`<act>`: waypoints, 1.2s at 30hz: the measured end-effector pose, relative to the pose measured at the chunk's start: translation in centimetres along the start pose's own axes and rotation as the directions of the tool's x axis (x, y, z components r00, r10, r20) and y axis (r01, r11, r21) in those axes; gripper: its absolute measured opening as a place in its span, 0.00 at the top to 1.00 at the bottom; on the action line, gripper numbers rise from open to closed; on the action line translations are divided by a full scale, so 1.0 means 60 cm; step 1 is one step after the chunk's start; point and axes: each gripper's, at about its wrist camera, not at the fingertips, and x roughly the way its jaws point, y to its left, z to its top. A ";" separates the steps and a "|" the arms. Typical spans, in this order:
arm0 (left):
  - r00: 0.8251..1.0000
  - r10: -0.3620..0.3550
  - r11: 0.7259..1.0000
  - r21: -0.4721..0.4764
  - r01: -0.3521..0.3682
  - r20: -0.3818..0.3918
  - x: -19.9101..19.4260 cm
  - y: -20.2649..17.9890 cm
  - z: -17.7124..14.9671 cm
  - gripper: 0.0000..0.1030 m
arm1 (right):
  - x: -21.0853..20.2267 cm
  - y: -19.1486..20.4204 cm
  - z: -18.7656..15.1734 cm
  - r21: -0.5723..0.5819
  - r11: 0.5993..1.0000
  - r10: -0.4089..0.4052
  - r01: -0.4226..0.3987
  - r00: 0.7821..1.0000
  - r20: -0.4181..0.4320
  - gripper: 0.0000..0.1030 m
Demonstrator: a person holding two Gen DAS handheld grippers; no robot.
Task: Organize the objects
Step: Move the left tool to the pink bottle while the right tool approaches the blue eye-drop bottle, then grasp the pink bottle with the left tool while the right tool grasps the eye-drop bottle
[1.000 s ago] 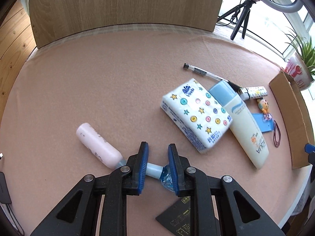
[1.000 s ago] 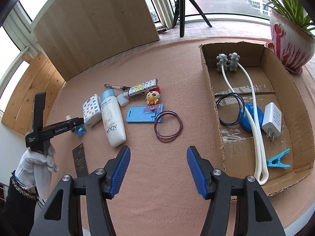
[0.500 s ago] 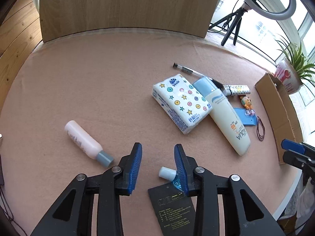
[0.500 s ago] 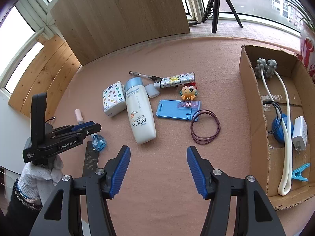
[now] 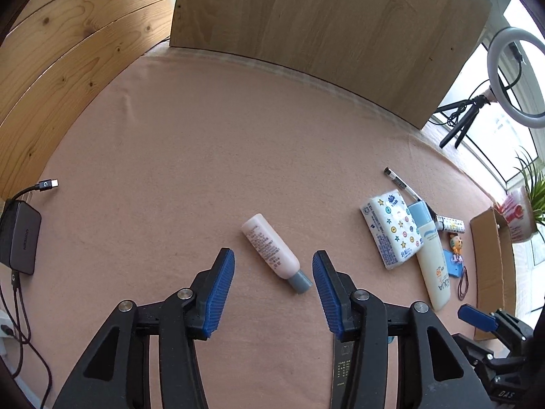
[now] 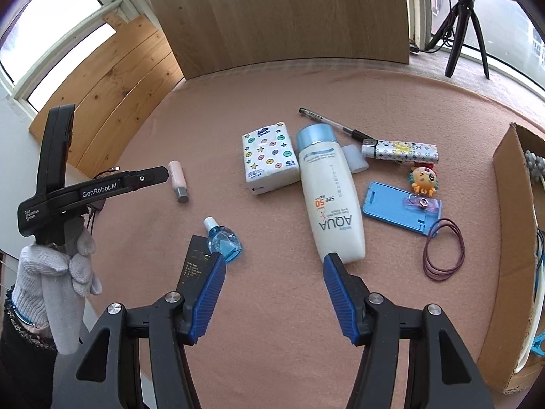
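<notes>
My left gripper (image 5: 272,293) is open and empty above the pink table, with a pink bottle with a grey cap (image 5: 274,252) lying just beyond its fingertips. In the right wrist view the left gripper (image 6: 150,177) hovers beside that bottle (image 6: 178,180). A small blue bottle (image 6: 223,240) lies free on a black card (image 6: 196,269). My right gripper (image 6: 274,293) is open and empty, near the white AQUA tube (image 6: 328,191). The cardboard box (image 6: 511,255) stands at the right.
A tissue pack (image 6: 269,156), a pen (image 6: 327,122), a patterned tube (image 6: 400,151), an orange toy (image 6: 422,179), a blue card holder (image 6: 400,208) and hair ties (image 6: 442,252) lie mid-table. A black charger (image 5: 18,242) with cable sits at the left edge.
My left gripper let go of the small blue bottle, opened wide and swung left towards the pink bottle. My right gripper moved left, away from the box.
</notes>
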 end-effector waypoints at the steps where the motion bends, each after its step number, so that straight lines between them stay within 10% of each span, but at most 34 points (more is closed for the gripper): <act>1: 1.000 -0.009 1.000 -0.003 0.009 -0.013 0.004 0.001 0.001 0.50 | 0.008 0.008 0.002 -0.013 1.000 0.001 -0.001 1.000 -0.009 0.46; 19: 0.996 0.010 0.999 0.032 -0.008 -0.088 0.076 -0.022 0.010 0.50 | 0.123 0.091 0.018 -0.167 0.985 -0.062 0.045 0.993 -0.102 0.46; 28: 0.996 0.035 0.998 0.054 -0.030 -0.086 0.080 -0.020 0.010 0.72 | 0.136 0.093 0.016 -0.205 0.976 -0.097 0.074 0.990 -0.105 0.47; 36: 0.996 0.019 0.999 0.041 -0.016 -0.082 0.072 -0.007 0.004 0.78 | 0.130 0.093 0.012 -0.246 0.962 -0.146 0.120 0.985 -0.087 0.69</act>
